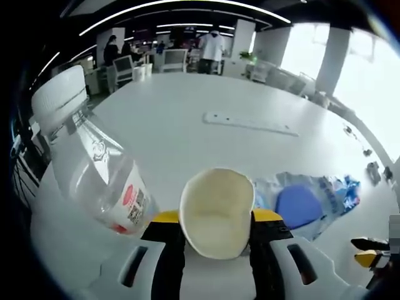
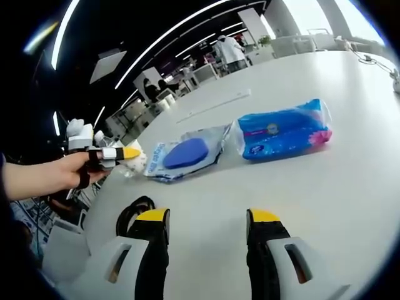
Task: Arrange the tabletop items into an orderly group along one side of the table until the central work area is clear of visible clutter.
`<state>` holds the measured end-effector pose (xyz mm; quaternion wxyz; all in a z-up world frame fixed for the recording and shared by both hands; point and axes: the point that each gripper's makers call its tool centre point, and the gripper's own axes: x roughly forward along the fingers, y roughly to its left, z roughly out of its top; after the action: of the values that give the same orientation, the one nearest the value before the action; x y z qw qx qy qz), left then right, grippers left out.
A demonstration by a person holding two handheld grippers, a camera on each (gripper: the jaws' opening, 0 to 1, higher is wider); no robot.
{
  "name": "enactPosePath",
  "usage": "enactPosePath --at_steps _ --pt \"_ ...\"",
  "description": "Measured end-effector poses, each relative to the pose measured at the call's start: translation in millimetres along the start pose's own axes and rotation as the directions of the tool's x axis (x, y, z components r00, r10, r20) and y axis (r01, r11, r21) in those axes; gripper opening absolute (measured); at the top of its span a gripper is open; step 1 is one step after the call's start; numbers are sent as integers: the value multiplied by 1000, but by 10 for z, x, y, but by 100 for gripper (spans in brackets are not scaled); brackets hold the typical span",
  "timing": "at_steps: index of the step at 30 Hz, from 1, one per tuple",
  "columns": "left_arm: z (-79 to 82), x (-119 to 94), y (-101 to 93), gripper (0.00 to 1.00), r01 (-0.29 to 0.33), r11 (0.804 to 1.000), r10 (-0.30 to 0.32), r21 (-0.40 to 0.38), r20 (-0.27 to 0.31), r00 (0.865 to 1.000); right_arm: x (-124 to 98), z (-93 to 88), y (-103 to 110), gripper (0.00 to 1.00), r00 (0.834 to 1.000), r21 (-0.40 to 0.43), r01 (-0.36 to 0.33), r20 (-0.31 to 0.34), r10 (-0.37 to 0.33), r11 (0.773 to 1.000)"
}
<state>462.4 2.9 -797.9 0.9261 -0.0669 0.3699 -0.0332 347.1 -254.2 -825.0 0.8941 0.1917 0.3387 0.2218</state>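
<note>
My left gripper (image 1: 215, 219) is shut on a cream paper cup (image 1: 217, 209), whose open mouth faces the camera. A clear plastic bottle (image 1: 94, 159) with a white cap leans close at the left of the cup. To the right lies a clear bag holding a blue pad (image 1: 300, 203). In the right gripper view that same bag (image 2: 187, 153) lies beside a blue tissue pack (image 2: 284, 131). My right gripper (image 2: 208, 219) stands open low over the bare table, with nothing between its jaws. A hand holds the left gripper (image 2: 115, 153) at the left.
A long white strip (image 1: 250, 123) lies across the middle of the white table (image 1: 187, 100). A black loop (image 2: 134, 209) sits behind my right gripper's left jaw. Cables lie near the table's far edge (image 2: 375, 59). People and chairs stand beyond the table.
</note>
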Motion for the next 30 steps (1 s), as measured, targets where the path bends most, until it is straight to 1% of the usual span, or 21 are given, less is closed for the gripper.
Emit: enactPosePath --at_steps 8,23,25,30 --pt "-8 7 -11 37 4 1000 -4 -3 0 1000 9 -22 21 46 1000 1 -5 -8 5 1000" --pt "-22 14 -62 45 15 1000 -15 24 4 1000 13 -37 0 46 1000 16 1 -11 -1 1000" --pt "-25 12 -75 45 20 999 -20 40 6 1000 16 -34 2 46 1000 20 -1 -10 1 1000" --pt "-29 9 -78 46 21 999 -21 39 5 1000 25 -37 13 46 1000 21 -7 -12 7 1000"
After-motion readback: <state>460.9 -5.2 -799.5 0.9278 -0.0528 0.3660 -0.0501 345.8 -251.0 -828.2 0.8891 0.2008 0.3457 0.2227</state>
